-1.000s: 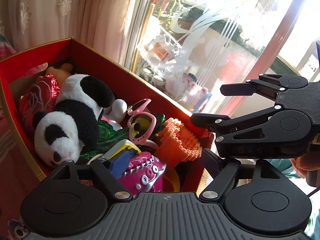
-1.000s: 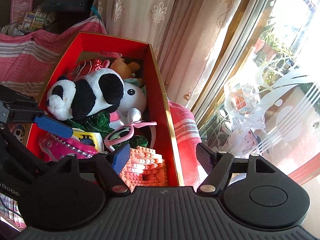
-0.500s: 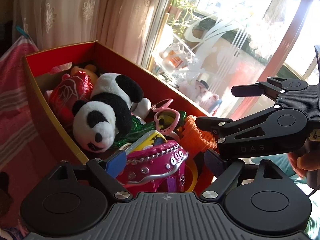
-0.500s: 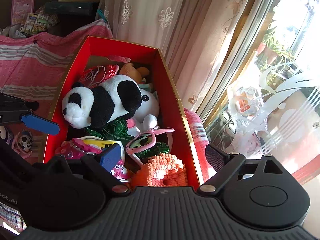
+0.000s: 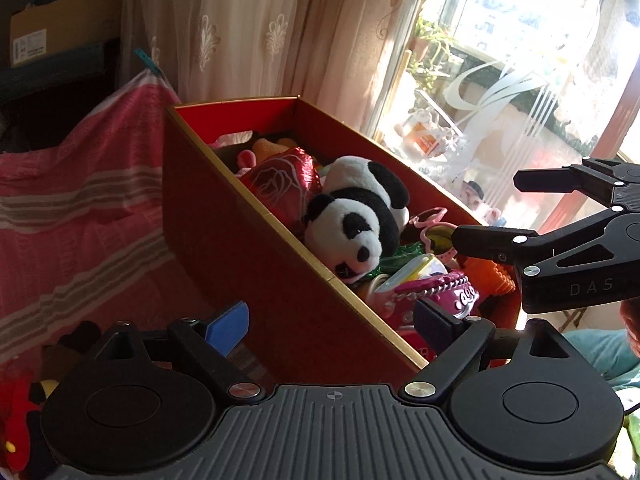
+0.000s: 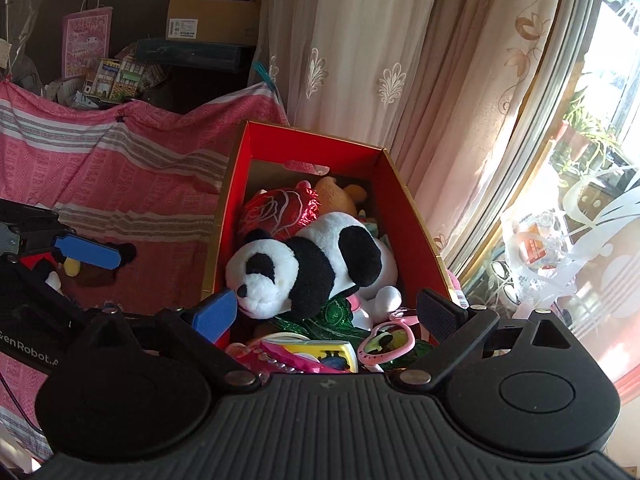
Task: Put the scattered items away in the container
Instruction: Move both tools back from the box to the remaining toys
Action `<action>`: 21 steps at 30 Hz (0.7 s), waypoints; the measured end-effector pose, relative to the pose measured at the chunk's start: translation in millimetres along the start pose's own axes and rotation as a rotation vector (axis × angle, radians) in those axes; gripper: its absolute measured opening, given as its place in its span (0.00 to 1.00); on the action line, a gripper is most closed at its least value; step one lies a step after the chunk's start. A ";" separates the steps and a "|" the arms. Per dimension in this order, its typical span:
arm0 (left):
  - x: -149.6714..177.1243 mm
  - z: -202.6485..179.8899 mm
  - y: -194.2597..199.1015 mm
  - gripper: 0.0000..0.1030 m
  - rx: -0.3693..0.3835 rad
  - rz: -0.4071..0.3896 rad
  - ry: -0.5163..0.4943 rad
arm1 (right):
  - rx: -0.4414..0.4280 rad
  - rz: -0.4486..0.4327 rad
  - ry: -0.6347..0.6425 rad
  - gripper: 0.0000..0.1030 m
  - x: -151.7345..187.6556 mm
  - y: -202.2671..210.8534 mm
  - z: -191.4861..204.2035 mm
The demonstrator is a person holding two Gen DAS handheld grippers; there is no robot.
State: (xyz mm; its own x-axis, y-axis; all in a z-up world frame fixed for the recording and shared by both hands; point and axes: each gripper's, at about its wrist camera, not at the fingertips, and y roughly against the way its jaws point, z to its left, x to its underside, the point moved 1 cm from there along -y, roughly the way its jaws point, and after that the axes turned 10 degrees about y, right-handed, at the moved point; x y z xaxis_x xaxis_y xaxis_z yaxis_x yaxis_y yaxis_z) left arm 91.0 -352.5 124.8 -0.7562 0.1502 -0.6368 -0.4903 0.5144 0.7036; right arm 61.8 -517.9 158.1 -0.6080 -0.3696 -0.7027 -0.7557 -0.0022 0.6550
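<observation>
The red box [image 6: 412, 216] stood on a pink striped cloth [image 6: 132, 176] beside the curtain [image 6: 360, 60] and the window [image 5: 520, 80], and it was full of toys. A panda [image 6: 312, 268] lay across the top of the heap in the box, its head toward the near end. Behind the panda, toward the far wall of the box, sat a shiny red foil heart [image 6: 280, 212] and an orange plush [image 6: 336, 196]. In front of the panda, at the near end of the box, lay pink heart-shaped sunglasses [image 6: 386, 342], a yellow toy [image 6: 320, 350], a pink toy [image 5: 436, 292] with silver beading and an orange bumpy piece [image 5: 492, 276].

The right gripper [image 6: 326, 316] hung above the near end of the box, its jaws spread wide after just opening further, with nothing pinched between them (the panda's snout lay just beyond the left pad, apart from it). The left gripper [image 5: 336, 322] hung outside the box, over its near long wall, jaws likewise wide and just opened further, holding nothing; the box's contents lay beyond its right finger. On the cloth to the left of the box lay a dark plush toy [image 6: 88, 268] with a yellow patch.
</observation>
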 end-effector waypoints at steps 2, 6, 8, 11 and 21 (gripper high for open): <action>-0.1 16.9 6.0 0.93 -0.031 -0.006 0.026 | -0.030 -0.014 0.018 0.94 -7.0 -1.4 13.3; 1.7 47.2 19.8 0.93 -0.077 -0.019 0.072 | -0.090 -0.035 0.047 0.94 -20.1 -5.0 40.5; 4.0 61.4 27.0 0.93 -0.098 -0.026 0.095 | -0.126 -0.045 0.057 0.94 -26.6 -6.5 52.9; 8.2 80.8 34.8 0.93 -0.120 -0.027 0.132 | -0.179 -0.060 0.078 0.94 -33.8 -7.8 72.5; 44.6 160.1 40.7 0.93 -0.278 0.000 0.238 | -0.305 -0.034 0.084 0.94 -33.8 -32.2 131.9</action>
State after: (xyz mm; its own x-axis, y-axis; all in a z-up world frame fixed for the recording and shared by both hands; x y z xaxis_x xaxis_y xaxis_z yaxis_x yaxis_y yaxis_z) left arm 106.7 -189.7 74.6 -0.8201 -0.0670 -0.5683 -0.5643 0.2605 0.7834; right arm 74.5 -382.8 124.1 -0.5517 -0.4396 -0.7087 -0.6597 -0.2899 0.6934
